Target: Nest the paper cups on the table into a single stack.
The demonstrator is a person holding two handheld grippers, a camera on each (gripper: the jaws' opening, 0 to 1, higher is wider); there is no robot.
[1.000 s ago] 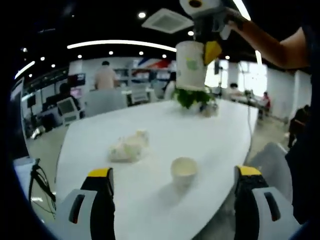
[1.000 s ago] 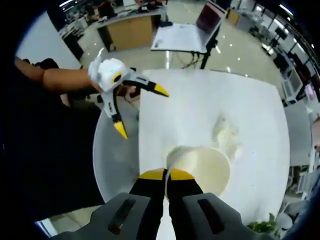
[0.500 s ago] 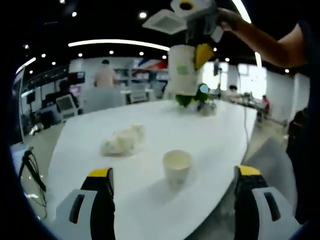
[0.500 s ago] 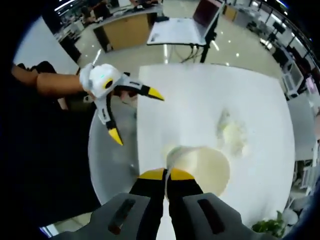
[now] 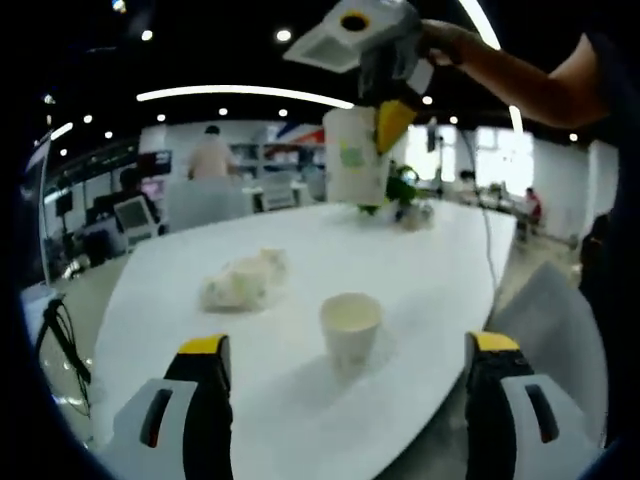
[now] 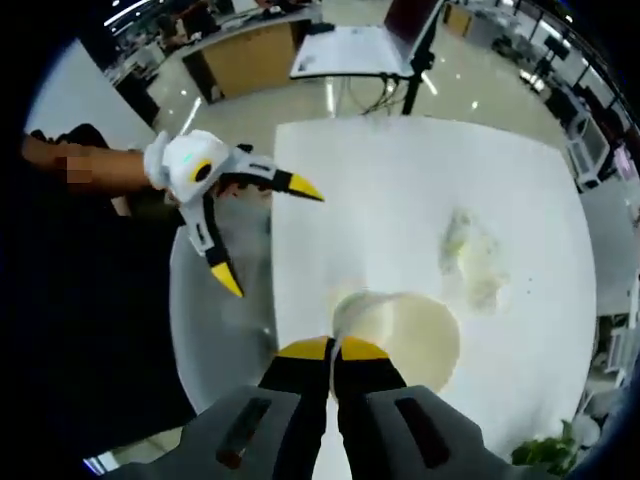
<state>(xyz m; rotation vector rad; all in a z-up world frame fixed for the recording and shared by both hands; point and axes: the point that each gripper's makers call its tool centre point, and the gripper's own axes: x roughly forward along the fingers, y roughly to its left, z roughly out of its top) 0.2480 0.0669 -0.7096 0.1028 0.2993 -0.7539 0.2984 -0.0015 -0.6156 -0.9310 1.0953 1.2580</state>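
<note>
Right hand-held gripper [image 6: 333,350] pinches a paper cup's [image 5: 356,157] rim aloft; left hand-held gripper [image 5: 340,345] spread, low.

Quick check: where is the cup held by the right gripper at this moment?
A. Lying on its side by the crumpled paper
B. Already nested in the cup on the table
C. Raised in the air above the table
C: the right gripper holds its cup by the rim, well above the table, while the other cup stands alone below.
</note>
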